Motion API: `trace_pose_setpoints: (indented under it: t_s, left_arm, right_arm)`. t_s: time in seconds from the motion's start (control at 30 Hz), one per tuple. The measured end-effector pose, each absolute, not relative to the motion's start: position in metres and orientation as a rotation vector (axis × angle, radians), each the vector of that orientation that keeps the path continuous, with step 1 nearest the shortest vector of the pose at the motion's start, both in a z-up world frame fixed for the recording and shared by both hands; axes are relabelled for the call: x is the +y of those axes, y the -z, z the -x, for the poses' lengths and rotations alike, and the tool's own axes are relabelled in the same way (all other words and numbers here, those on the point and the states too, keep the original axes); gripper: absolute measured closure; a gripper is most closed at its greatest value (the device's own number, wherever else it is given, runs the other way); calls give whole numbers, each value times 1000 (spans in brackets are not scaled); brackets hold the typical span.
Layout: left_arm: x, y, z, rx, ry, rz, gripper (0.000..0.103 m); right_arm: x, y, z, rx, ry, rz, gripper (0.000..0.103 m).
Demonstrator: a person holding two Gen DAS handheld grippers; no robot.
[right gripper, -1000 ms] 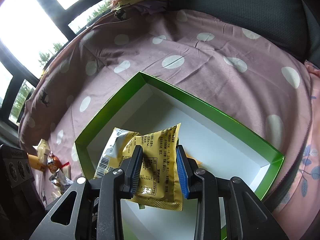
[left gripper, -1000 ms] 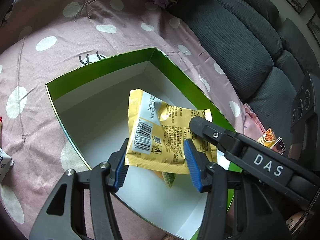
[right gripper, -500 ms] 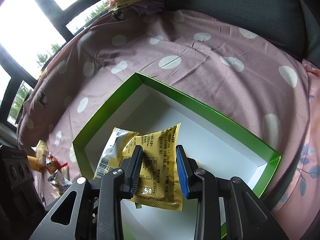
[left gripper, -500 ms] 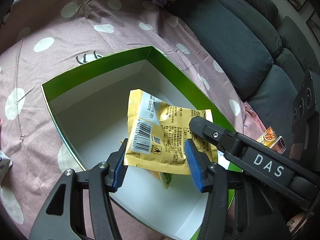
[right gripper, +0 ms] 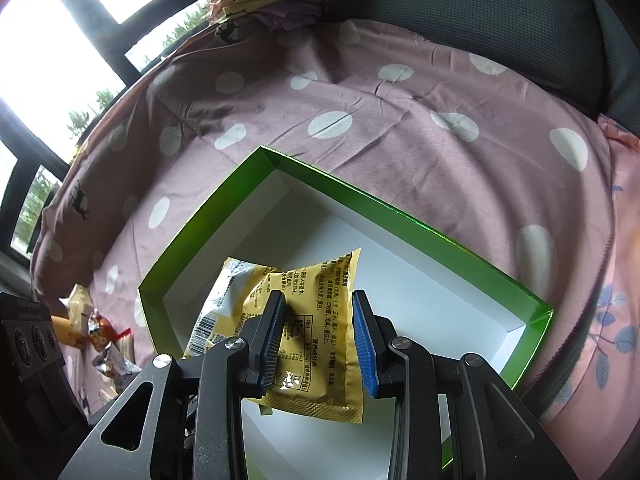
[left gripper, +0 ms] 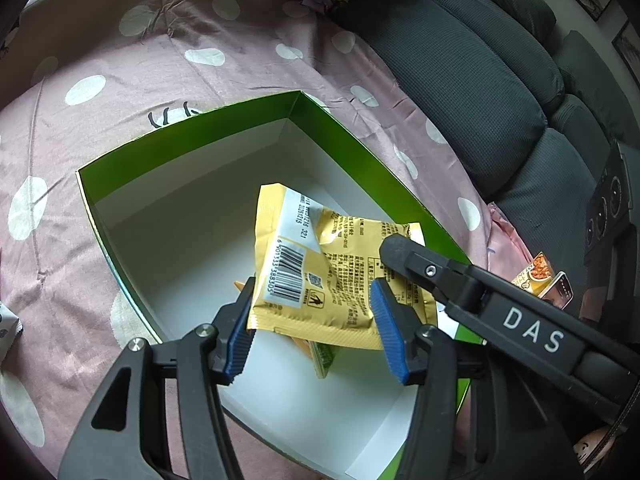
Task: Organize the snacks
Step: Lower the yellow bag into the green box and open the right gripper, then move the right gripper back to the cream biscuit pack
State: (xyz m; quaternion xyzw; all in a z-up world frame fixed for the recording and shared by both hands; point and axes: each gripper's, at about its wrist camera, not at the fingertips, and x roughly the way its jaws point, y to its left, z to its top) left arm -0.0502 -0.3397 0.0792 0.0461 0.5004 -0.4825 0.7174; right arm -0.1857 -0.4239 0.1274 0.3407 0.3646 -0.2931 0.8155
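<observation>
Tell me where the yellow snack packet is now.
The yellow snack packet hangs over the green box, near its right wall, between the left gripper and right gripper.
</observation>
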Motion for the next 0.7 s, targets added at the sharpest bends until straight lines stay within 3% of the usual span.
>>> trace_pose_setpoints:
  t_s: [0.63, 0.7]
  left_arm:
    - [-269, -110, 39, 1004, 980, -7, 29]
    - [-245, -116, 36, 979, 947, 15, 22]
  right_arm:
    - [-406, -151, 189, 699, 643, -683, 68]
    - [-400, -159, 188, 674, 631, -668, 62]
